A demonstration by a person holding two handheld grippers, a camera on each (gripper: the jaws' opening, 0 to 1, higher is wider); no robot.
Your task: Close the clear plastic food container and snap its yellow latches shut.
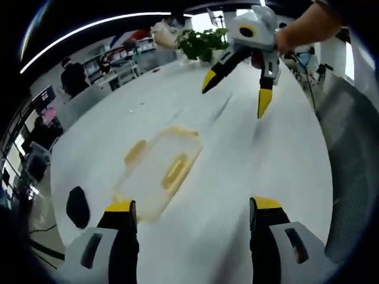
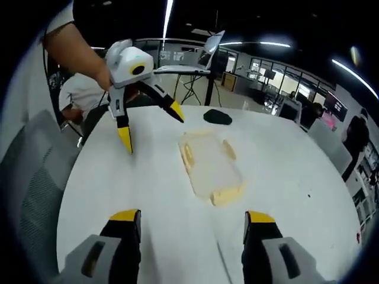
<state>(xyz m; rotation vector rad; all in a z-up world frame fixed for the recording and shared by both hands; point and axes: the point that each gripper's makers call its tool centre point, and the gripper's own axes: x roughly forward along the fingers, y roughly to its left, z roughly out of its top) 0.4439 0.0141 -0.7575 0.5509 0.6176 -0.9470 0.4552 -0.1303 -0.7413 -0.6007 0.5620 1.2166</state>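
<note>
Both grippers spread wide, holding nothing.
Your left gripper (image 1: 192, 216) sits nearer the container (image 1: 159, 170) mid-table (image 1: 237, 165); its long axis runs away from your right gripper (image 2: 192, 228).

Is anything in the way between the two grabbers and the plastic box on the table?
Nothing visible is. The clear container lies alone on the white table, with bare tabletop between it and the left gripper and the right gripper. A black object sits beyond it.

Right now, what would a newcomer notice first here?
The clear container with yellow latches, lying flat mid-table, untouched. Both grippers hang above the table, jaws spread and empty: the right gripper beyond the container in the left gripper view, the left gripper beside it in the right gripper view.
</note>
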